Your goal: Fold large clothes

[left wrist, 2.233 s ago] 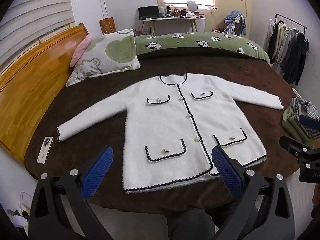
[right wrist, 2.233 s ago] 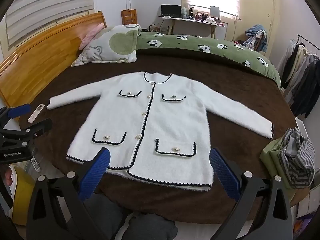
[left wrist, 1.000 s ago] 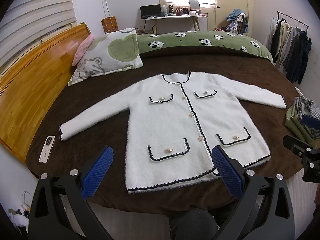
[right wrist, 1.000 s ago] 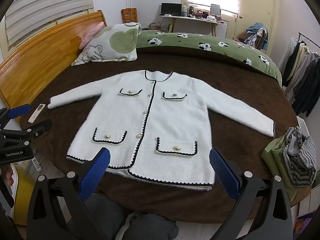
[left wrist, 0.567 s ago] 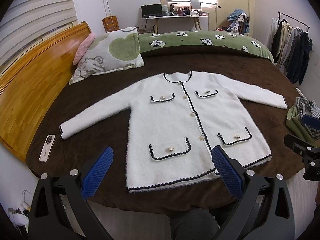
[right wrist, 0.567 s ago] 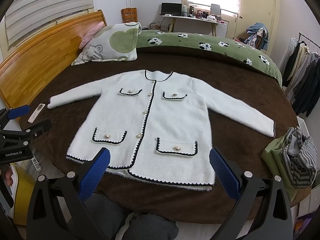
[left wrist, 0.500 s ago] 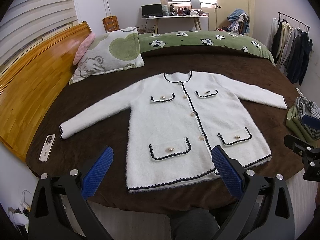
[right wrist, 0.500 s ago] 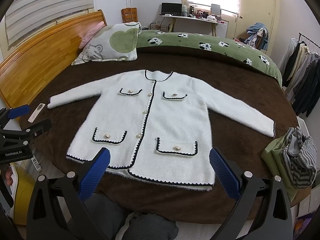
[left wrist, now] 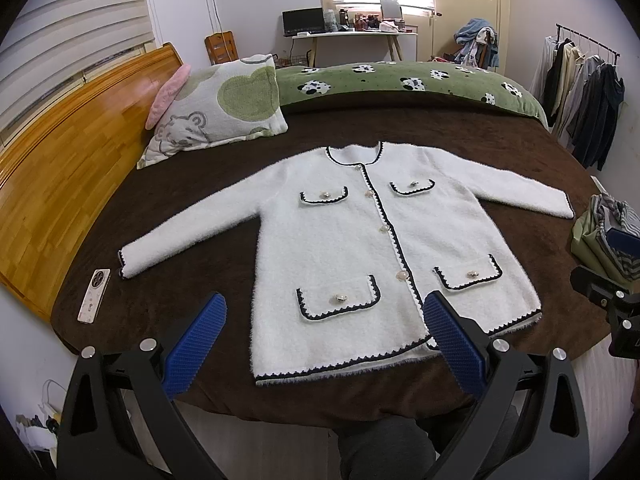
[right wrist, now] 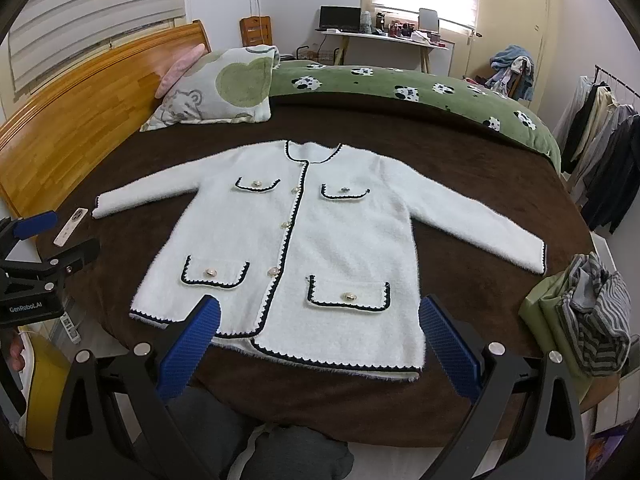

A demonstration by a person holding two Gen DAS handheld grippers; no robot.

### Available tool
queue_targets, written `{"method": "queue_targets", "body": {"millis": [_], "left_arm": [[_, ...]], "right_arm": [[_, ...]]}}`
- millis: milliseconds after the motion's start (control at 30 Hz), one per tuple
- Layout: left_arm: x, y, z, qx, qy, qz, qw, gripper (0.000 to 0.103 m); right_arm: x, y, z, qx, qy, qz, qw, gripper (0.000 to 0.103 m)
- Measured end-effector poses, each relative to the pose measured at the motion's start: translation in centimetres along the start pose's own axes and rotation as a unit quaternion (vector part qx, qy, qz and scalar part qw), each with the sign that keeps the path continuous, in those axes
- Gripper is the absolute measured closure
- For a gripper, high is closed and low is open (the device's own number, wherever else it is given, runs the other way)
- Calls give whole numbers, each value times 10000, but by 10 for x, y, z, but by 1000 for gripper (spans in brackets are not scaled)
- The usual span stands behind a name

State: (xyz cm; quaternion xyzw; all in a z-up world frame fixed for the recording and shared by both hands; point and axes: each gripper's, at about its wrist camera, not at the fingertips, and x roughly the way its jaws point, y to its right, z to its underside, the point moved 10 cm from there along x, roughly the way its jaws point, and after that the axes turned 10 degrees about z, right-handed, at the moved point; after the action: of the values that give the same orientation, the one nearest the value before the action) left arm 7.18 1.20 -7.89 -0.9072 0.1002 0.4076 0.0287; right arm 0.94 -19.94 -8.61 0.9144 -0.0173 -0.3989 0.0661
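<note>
A: White fuzzy cardigan [left wrist: 372, 248] with black trim lies flat, front up, sleeves spread, on the brown bedspread [left wrist: 472, 140] just ahead of you.

B: And your grippers?

A: Your left gripper [left wrist: 326, 340] and right gripper [right wrist: 316, 338] both hang above the hem, blue pads [right wrist: 448, 350] spread wide, gripping nothing.

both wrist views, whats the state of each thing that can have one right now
white cardigan: spread flat on the bed, front up, buttoned, sleeves out, unfolded
left gripper: open, empty, above the hem
right gripper: open, empty, above the hem
pile of clothes: bunched at the bed's right edge
remote: lying flat near the left cuff
</note>
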Motion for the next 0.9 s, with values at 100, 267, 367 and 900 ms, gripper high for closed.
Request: {"method": "queue_targets", "body": {"millis": [100,267,367,900], "left_arm": [[-1,0,0,-8,6,-3,10000,6],[-2,0,0,-2,-2,2,10000,6],[-2,0,0,-2,-16,2,10000,6],[34,35,-39,305,61,333,9990,6]], "right_arm": [[1,1,0,-5,-9,-2,10000,5],[1,2,0,7,-11,-1,10000,5],[0,1,0,-6,-9,2,10000,5],[20,41,-6,359,-39,296,9989,5]]}}
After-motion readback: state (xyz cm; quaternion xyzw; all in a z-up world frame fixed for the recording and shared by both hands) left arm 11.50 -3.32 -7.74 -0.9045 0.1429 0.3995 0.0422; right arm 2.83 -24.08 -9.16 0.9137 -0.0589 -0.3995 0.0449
